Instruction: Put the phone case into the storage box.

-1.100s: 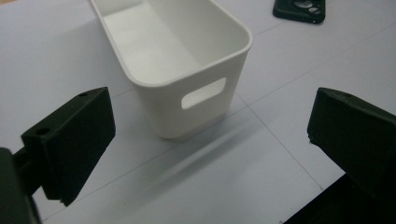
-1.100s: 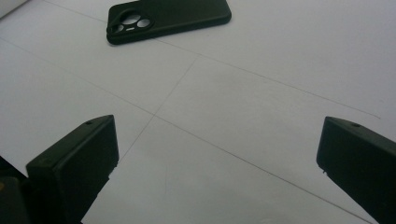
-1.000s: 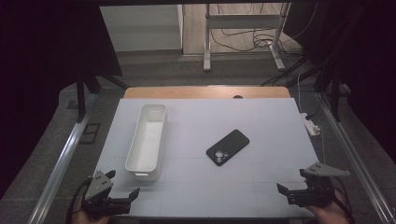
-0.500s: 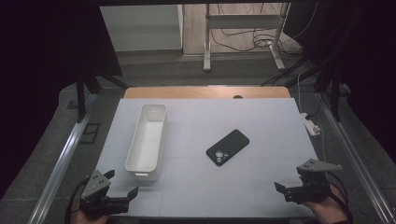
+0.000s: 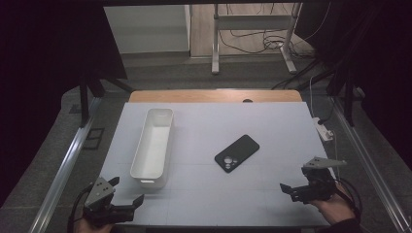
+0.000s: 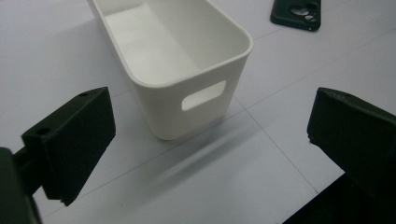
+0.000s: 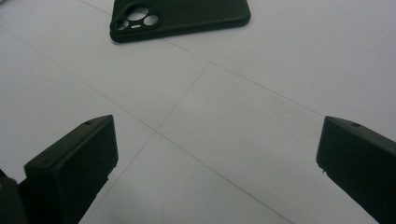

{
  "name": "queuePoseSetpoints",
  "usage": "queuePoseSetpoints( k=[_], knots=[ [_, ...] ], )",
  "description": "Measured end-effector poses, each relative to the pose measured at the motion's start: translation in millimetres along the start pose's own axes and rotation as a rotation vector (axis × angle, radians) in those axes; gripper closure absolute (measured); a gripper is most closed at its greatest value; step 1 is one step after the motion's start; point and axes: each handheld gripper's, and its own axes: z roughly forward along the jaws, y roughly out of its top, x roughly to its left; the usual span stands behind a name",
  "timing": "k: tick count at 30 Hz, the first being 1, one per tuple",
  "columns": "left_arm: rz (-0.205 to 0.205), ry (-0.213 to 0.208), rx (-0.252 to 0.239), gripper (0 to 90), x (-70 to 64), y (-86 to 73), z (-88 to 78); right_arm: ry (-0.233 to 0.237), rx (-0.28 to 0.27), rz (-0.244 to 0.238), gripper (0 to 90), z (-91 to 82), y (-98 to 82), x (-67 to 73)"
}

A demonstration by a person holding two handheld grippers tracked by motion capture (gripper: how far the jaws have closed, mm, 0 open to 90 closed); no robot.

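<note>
While right tongs (image 5: 297, 183) gape, phone case (image 5: 237, 153) lies ahead, apparently untouched.

A pale grey tabletop (image 5: 291, 121) with thin grid lines is seen, with a wooden strip (image 5: 214, 95) at its far edge. Beyond it a grey floor (image 5: 194, 73), metal stand legs (image 5: 214, 39) and loose cables (image 5: 252, 39) are seen; both sides are dark.
</note>
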Motion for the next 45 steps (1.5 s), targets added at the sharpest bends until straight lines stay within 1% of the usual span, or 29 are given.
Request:
queuePoseSetpoints(
  k=[7,10,11,15,17,18,21,23,24,30,32,40,45],
  knots=[
    [-0.003,-0.003,-0.003,1.9,0.1,-0.2,-0.2,0.012,0.02,-0.002,0.0,8.2,7.5,-0.9],
    [-0.004,-0.004,-0.003,1.9,0.1,-0.2,-0.3,0.015,0.018,-0.005,0.0,12.1,10.9,-0.8],
    [-0.004,-0.003,-0.004,1.9,0.1,-0.2,-0.3,0.015,0.014,-0.019,0.0,13.2,12.1,-1.2],
    [-0.002,-0.003,-0.005,1.9,0.2,-0.3,-0.5,0.017,0.01,-0.039,0.0,17.1,18.3,0.2],
    [-0.002,-0.004,-0.005,1.9,0.4,-0.3,-0.6,0.015,0.015,-0.041,0.0,19.0,21.6,1.5],
    [-0.003,-0.004,-0.005,1.9,0.5,-0.4,-0.6,0.018,0.014,-0.051,0.0,21.7,24.5,1.8],
    [-0.003,-0.004,-0.005,1.9,0.5,-0.4,-0.7,0.02,0.018,-0.049,0.0,24.7,27.6,2.3],
    [-0.003,-0.005,-0.006,1.9,0.5,-0.4,-0.7,0.037,0.03,-0.044,0.0,27.9,31.2,2.8],
    [-0.002,-0.005,-0.006,1.9,0.5,-0.4,-0.7,0.041,0.035,-0.049,0.0,29.1,32.7,3.4],
    [0.0,-0.009,-0.006,2.0,0.5,-0.4,-0.7,0.052,0.041,-0.072,0.0,36.5,39.5,6.2],
    [0.0,-0.01,-0.006,2.0,0.6,-0.4,-0.8,0.066,0.043,-0.071,0.0,40.3,42.1,5.3],
    [-0.005,-0.012,-0.008,2.1,1.2,-0.5,-0.8,0.073,0.043,-0.081,0.0,49.9,51.5,5.1],
    [-0.007,-0.015,-0.008,2.0,1.6,-0.5,-0.7,0.068,0.049,-0.085,0.0,56.8,58.1,3.3]
  ],
)
